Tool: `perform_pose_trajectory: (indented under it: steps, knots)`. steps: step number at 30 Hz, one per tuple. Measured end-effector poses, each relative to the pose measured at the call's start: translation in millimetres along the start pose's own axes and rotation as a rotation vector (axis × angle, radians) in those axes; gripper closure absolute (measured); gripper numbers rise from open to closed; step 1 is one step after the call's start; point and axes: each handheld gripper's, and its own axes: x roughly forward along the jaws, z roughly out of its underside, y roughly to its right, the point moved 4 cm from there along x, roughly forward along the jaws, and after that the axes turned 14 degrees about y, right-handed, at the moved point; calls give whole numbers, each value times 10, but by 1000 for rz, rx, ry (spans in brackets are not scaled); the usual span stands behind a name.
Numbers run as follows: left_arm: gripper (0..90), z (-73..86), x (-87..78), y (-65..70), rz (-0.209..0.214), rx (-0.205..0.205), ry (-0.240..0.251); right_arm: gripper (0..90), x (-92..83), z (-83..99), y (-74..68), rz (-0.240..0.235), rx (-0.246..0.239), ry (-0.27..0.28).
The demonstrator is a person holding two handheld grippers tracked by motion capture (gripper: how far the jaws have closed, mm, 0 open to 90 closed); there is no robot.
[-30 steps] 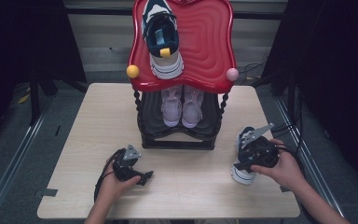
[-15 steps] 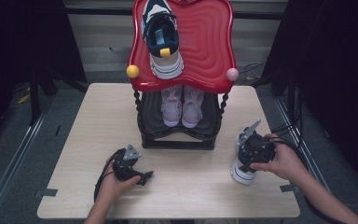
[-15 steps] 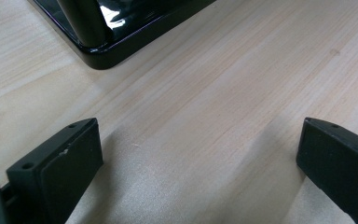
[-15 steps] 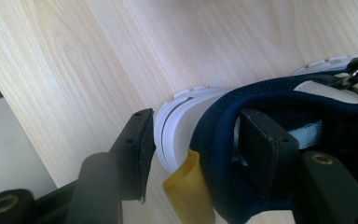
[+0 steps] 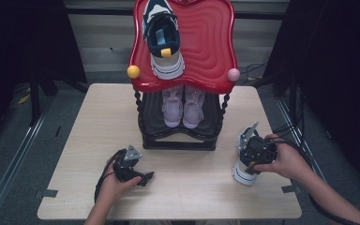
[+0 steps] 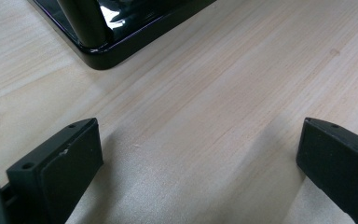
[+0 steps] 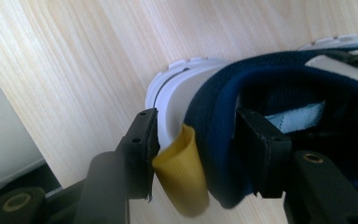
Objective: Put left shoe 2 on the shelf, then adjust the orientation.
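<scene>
My right gripper has been closing its jaws around the padded heel of a navy-and-white sneaker, lower right in the high view; my left gripper stands spread over the pale wooden table.

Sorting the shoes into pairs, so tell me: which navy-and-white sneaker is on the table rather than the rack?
The navy-and-white sneaker at the table's right, its heel collar between the right gripper jaws. Its mate lies on the red top shelf; the pale pink pair sits below.

No lettering, brand mark, label or number could be read on the shoes, the red shelf or the tabletop.
</scene>
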Motion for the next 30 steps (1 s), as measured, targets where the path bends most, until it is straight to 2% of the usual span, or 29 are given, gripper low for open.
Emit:
perform_pose_trajectory:
  steps: [4,6,8,12,17,18,19,23,27,28,30]
  knots:
    - [0,0,0,-1,0,0,0,499,-12,21,31,-11,-7,-10]
    - [0,0,2,-3,1,-1,2,504,-15,31,35,-7,9,-18]
    - [0,0,2,-3,1,0,2,507,-10,38,62,-10,-1,-22]
    - [0,0,2,-3,1,-1,2,520,4,41,56,-16,11,-22]
    - [0,0,2,-3,1,-1,2,554,21,28,50,-14,-26,-53]
    - [0,-1,1,-3,0,0,0,563,34,26,62,-16,-48,-50]
    - [0,0,2,-3,1,-1,2,573,33,18,36,-14,-35,-58]
    - [0,-1,1,-2,0,-1,1,592,40,4,28,-20,-69,-65]
    - [0,0,2,-3,1,-1,2,629,38,-8,1,-23,-74,-82]
    - [0,0,2,-3,2,-1,2,636,47,-12,10,-27,-98,-78]
    - [0,0,2,-3,2,-1,2,654,48,-21,-10,-31,-93,-85]
